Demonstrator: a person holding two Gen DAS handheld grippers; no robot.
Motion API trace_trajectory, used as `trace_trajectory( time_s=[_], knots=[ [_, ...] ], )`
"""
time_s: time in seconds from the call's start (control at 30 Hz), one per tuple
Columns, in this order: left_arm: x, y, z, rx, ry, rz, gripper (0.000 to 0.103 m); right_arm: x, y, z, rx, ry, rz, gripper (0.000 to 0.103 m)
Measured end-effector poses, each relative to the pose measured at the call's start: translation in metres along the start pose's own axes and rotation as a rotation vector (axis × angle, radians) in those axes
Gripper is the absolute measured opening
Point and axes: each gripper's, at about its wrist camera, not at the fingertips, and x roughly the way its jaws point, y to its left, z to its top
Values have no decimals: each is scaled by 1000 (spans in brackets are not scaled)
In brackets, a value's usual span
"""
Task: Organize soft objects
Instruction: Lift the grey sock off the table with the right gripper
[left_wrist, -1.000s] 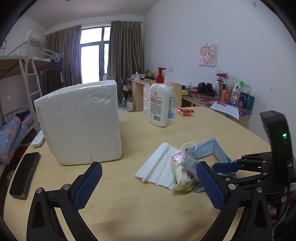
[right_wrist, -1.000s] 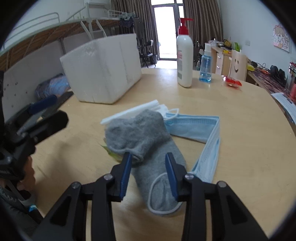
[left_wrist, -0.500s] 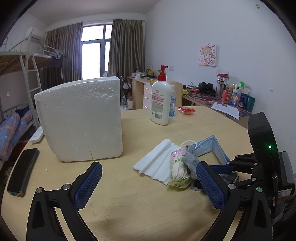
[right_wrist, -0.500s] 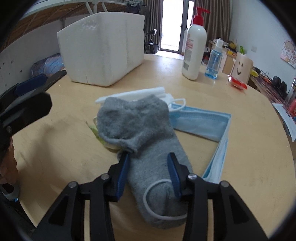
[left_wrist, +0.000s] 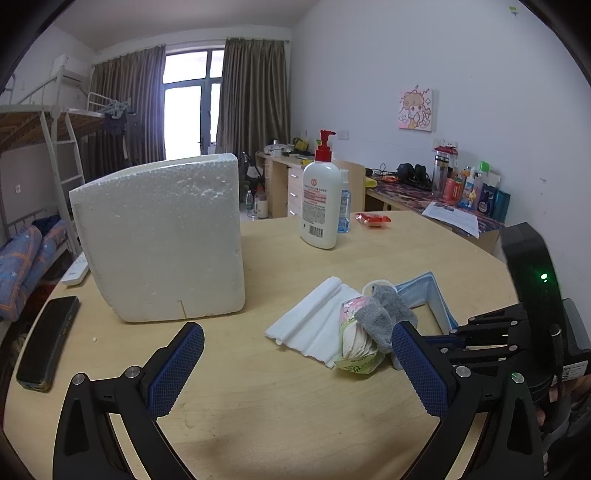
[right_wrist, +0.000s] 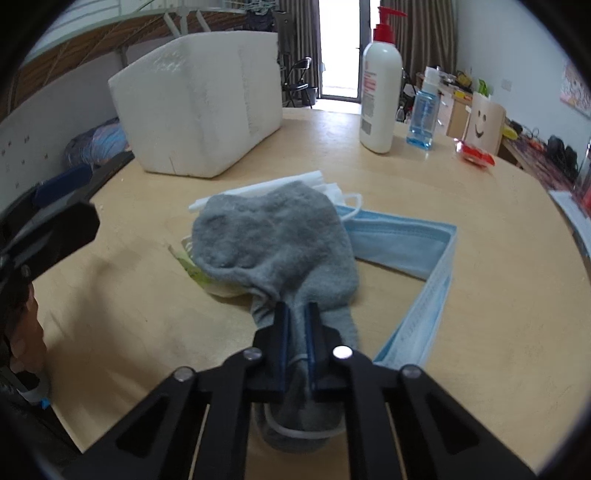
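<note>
Right gripper (right_wrist: 295, 325): pinched tight on the gray sock (right_wrist: 273, 236).
Left gripper (left_wrist: 295, 362): wide open, held nothing, low over the desk (left_wrist: 258, 406).
Sock: lay on a small pack (left_wrist: 356, 347), near the desk's middle.
Mask (right_wrist: 413, 243): touched the sock.
Foam box (left_wrist: 162, 236): near the desk's left edge.

grey sock (right_wrist: 273, 243) | limp, draped over tissue packet (left_wrist: 356, 343) | beside blue mask (right_wrist: 406, 247)

White walls, a curtained window (left_wrist: 195, 107), a bunk bed (left_wrist: 33, 147), cluttered desks (left_wrist: 417, 192)
</note>
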Motion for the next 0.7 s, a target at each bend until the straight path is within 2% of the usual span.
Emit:
trace_trajectory(
  time_s=[0.23, 0.37, 0.7],
  knots=[
    [-2, -6, 4, 13, -10, 4, 102, -42, -2, 7, 31, -154, 65, 9],
    [-2, -12, 5, 34, -18, -4, 102, -69, -10, 12, 63, -249, 63, 10],
    [10, -38, 8, 90, 8, -67, 102, -113, -35, 11, 142, -389, 57, 10]
  ],
)
